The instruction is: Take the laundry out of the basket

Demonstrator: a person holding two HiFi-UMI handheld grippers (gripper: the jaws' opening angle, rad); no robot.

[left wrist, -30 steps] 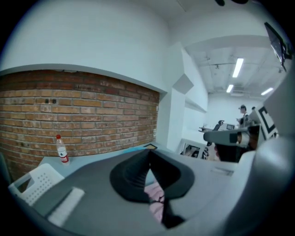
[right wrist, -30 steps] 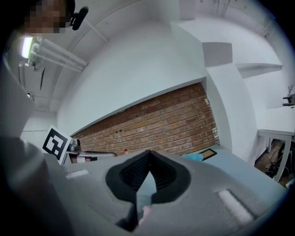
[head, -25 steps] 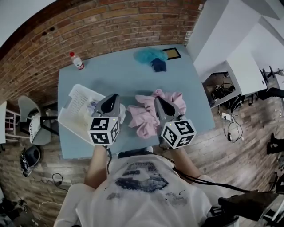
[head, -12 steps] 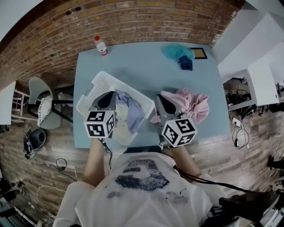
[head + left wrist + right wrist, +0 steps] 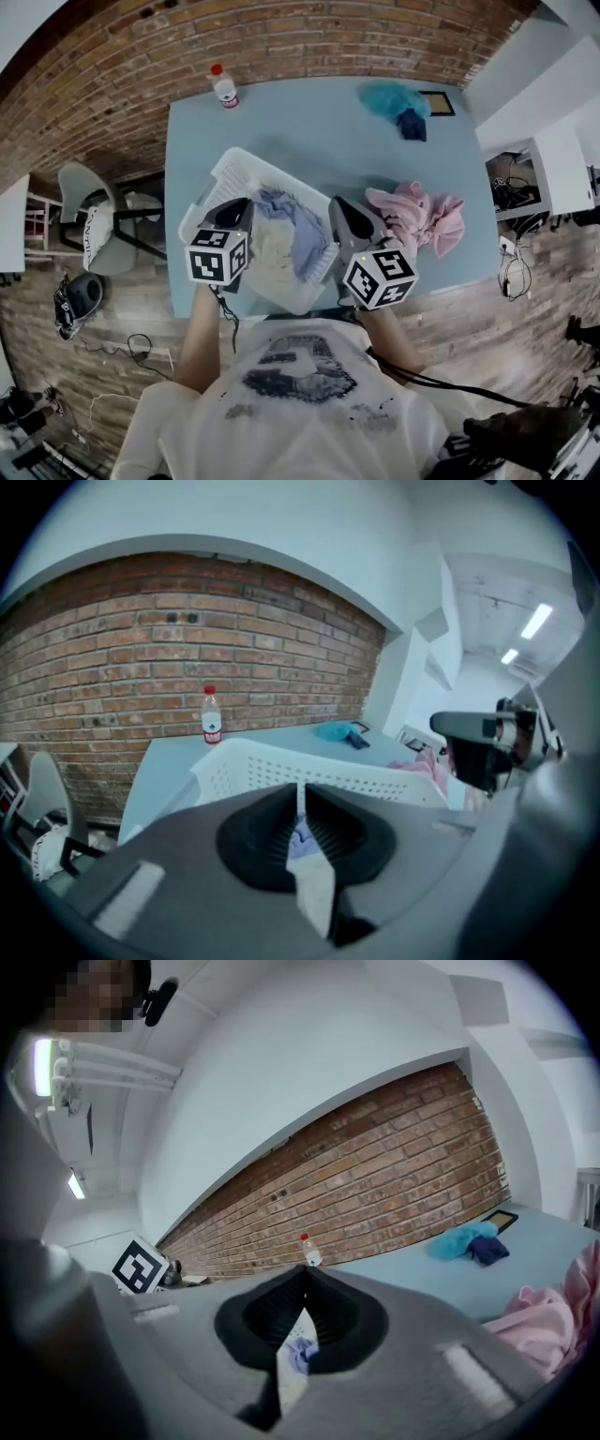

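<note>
A white laundry basket (image 5: pixel 208 192) (image 5: pixel 281 766) stands at the near left of the blue table. Inside lie a cream cloth (image 5: pixel 267 251) and a lavender cloth (image 5: pixel 298 223). My left gripper (image 5: pixel 240 203) (image 5: pixel 300 789) hangs over the basket's left half, jaws shut with nothing in them. Over the basket's right rim my right gripper (image 5: pixel 338 203) (image 5: pixel 305 1272) is held shut and empty too. Between each gripper's jaws, lower down, cream and lavender cloth shows. A pink heap of laundry (image 5: pixel 422 216) (image 5: pixel 553 1321) lies on the table right of the basket.
A water bottle (image 5: pixel 223 86) (image 5: pixel 212 716) (image 5: pixel 307 1251) stands at the far left edge by the brick wall. A teal cloth (image 5: pixel 389 97) (image 5: pixel 457 1239), a dark blue cloth (image 5: pixel 411 125) and a small framed panel (image 5: pixel 441 101) lie at the far right corner. A chair (image 5: pixel 89 225) stands left of the table.
Both grippers have swung left from the pink heap and sunk: the left from the basket's right edge to over its inside, the right from the heap to the right rim.
</note>
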